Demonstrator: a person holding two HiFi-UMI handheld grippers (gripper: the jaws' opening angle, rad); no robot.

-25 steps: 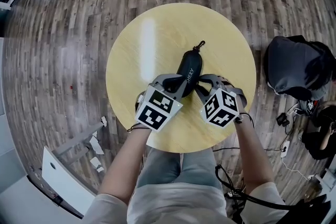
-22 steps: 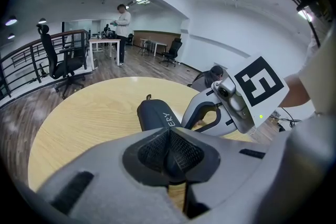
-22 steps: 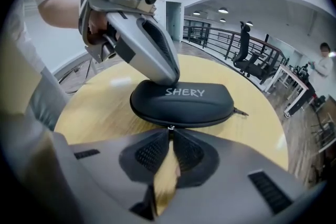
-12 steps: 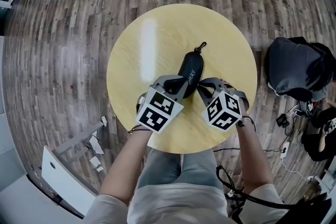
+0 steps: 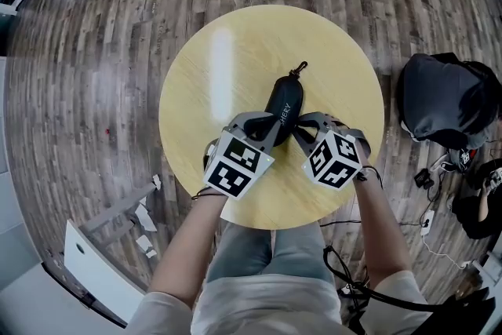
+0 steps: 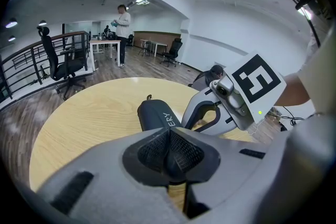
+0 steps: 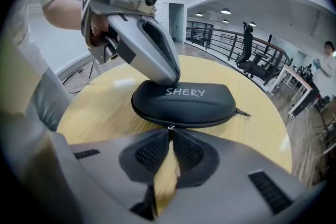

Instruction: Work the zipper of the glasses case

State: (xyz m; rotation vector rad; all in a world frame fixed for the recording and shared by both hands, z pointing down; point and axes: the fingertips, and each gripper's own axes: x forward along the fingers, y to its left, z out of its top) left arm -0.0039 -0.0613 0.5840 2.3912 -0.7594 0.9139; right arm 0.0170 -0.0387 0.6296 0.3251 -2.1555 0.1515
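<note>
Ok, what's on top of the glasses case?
The left hand-held gripper rests its shut tips on the black zipped glasses case, beside its white lettering; the right hand-held gripper pinches its zipper pull. Its inside is hidden.

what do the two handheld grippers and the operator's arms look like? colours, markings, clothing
The left gripper and right gripper match: light grey moulded bodies, curved fingers and dark mesh-textured pads. Each carries a white cube with black square markers, and a small green light shows on the right one's cube. The person wears short pale sleeves and grey trousers.
</note>
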